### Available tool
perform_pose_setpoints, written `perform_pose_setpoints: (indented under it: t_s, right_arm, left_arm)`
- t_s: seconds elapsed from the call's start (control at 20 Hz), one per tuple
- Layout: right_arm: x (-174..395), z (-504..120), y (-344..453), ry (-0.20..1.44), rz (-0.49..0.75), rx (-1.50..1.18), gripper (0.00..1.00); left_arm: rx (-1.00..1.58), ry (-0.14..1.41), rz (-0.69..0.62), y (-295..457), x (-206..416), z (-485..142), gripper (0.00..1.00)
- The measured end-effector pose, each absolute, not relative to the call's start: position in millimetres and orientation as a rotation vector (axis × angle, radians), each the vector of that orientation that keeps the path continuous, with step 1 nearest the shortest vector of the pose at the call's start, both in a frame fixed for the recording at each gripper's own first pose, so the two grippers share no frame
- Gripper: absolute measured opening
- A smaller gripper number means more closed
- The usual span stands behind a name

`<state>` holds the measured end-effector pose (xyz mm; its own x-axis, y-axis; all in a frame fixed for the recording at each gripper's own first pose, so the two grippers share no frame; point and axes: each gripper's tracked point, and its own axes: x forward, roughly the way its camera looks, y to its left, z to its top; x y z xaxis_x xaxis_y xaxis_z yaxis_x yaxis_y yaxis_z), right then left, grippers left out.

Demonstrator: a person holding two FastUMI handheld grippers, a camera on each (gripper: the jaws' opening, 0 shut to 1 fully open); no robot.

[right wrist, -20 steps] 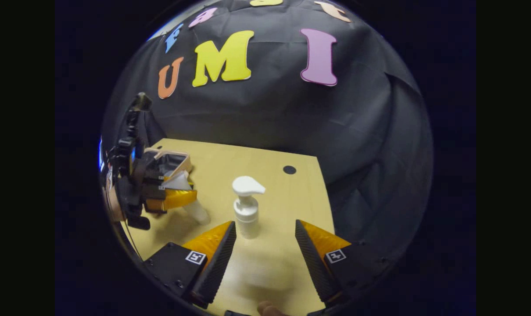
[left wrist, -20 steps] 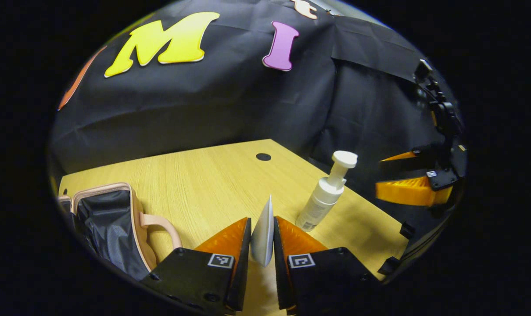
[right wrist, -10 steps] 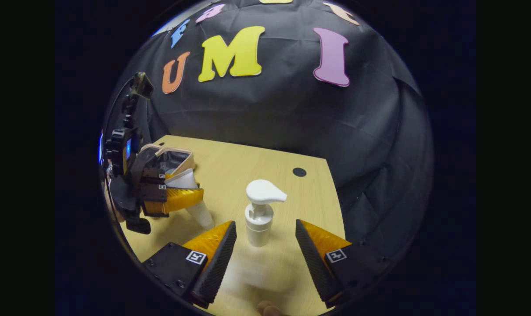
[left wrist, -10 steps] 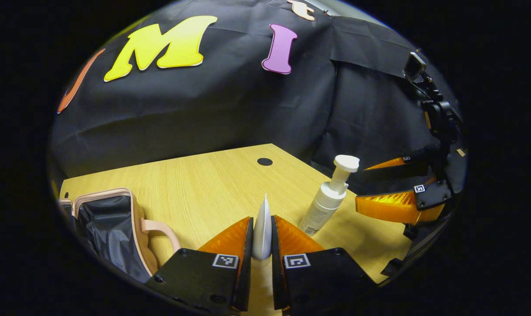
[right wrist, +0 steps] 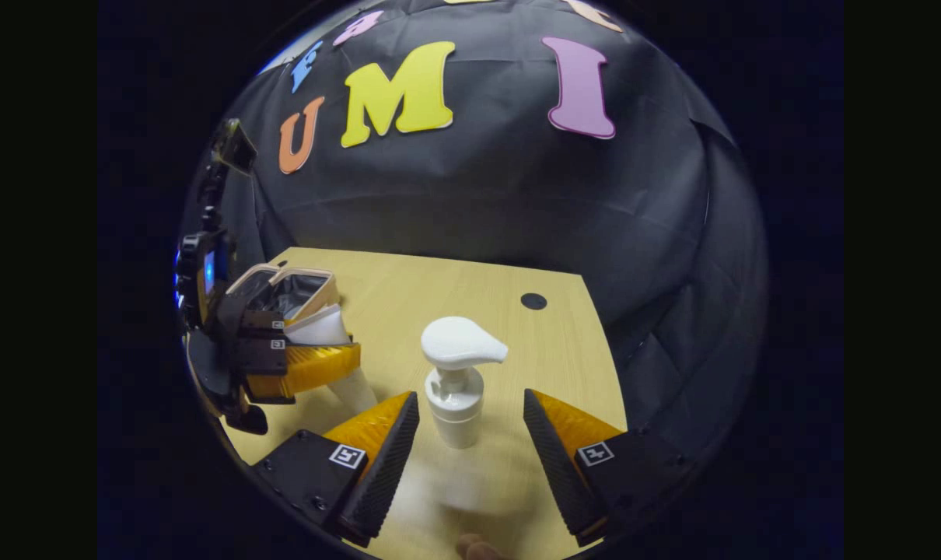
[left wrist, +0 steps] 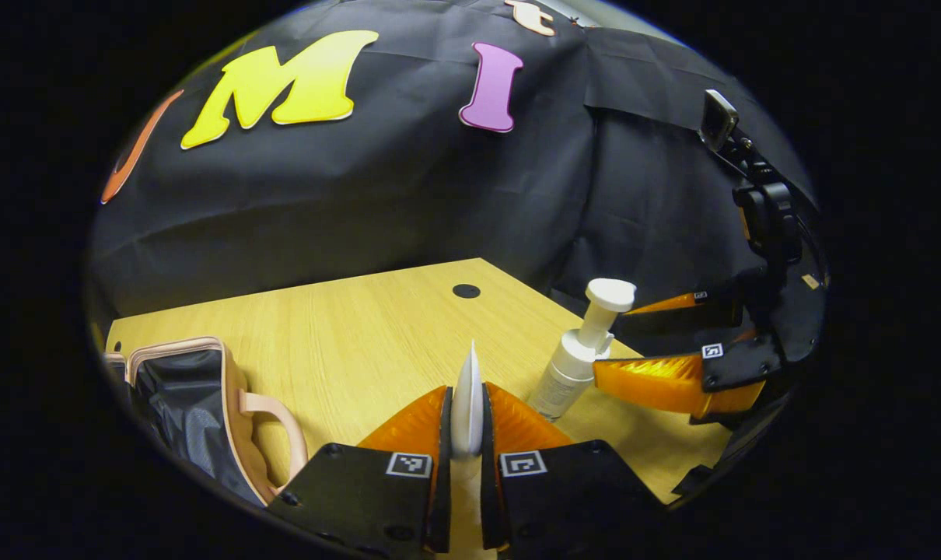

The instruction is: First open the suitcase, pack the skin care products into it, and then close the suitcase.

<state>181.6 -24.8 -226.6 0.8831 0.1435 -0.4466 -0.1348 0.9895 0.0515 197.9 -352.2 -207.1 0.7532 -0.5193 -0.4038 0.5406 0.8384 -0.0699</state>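
Left gripper point(left wrist: 466, 424) fingers clamp a white tube point(left wrist: 467, 389). Right gripper point(right wrist: 464, 435) fingers spread wide around the pump bottle point(right wrist: 456, 381) on the table point(right wrist: 548, 350), not touching it.

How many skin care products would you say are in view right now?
2: a tube clamped in the left gripper, and a pump bottle standing on the table between the open right gripper's fingers. More may be hidden.

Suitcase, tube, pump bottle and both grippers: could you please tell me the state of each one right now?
Suitcase: open, dark lining showing, on the wooden table.
White tube: clamped between the left gripper's fingers.
Pump bottle: upright on the table, ungripped, standing between the right gripper's spread fingers.
Left gripper: shut on the tube.
Right gripper: open around the bottle.
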Motion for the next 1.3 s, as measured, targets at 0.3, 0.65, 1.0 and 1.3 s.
perform_pose_setpoints:
  t_s: [0.3,0.65,1.0,1.3]
  right_arm:
    - [207.5,-258.5,-13.4,0.516,0.160,0.047,0.76]
    - [210.4,-259.7,-6.4,0.491,0.165,0.041,0.49]
    - [169.2,-236.3,13.5,0.487,0.206,0.103,0.44]
    - [127.3,-193.5,58.8,0.460,0.248,0.168,0.47]
  left_arm:
    - [0.002,0.459,-0.551,-350.2,191.3,-206.5,0.14]
    - [-0.056,0.460,-0.488,-327.8,174.6,-176.1,0.11]
    - [-0.086,0.417,-0.366,-251.0,156.8,-119.8,0.11]
    - [-0.059,0.447,-0.237,-143.2,161.3,-119.3,0.11]
